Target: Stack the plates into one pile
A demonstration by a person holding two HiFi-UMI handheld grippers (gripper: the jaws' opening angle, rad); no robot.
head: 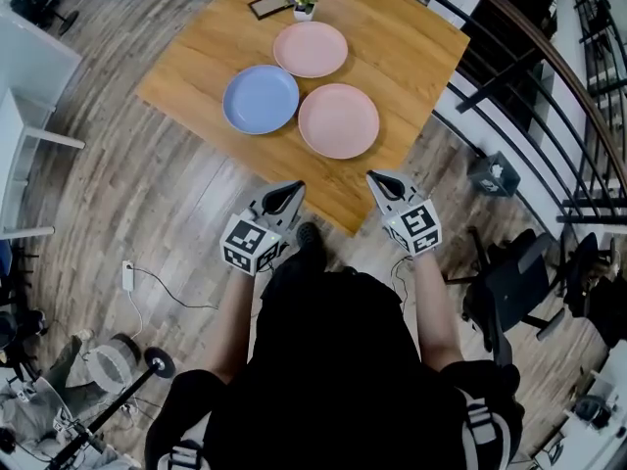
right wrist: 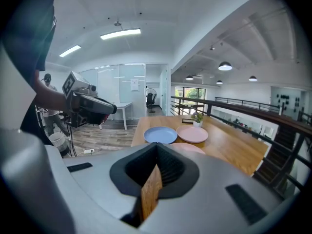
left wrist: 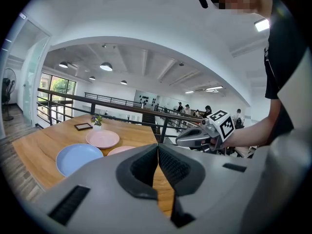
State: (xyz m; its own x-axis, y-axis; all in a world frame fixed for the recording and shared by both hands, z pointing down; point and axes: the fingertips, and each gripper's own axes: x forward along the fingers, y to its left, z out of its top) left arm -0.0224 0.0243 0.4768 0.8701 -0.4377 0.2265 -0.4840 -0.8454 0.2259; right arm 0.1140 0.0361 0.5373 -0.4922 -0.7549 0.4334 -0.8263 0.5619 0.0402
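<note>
Grippers: left gripper (head: 294, 189) and right gripper (head: 372, 176), jaws of both together, nothing held, short of the surface (head: 411, 57).

Plates, tight cluster: blue plate (head: 261, 99) at 9 o'clock, far pink plate (head: 311, 49) at 12, near pink plate (head: 338, 119) at 4.

Risks we judge: shut jaws shoving a low rim instead of catching it; far pink plate knocking the plant pot (head: 304, 3).

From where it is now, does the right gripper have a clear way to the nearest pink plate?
Probably yes: only bare table lies between the right gripper and the nearest pink plate, and nothing rests on it. The jaws are shut and would need opening.
</note>
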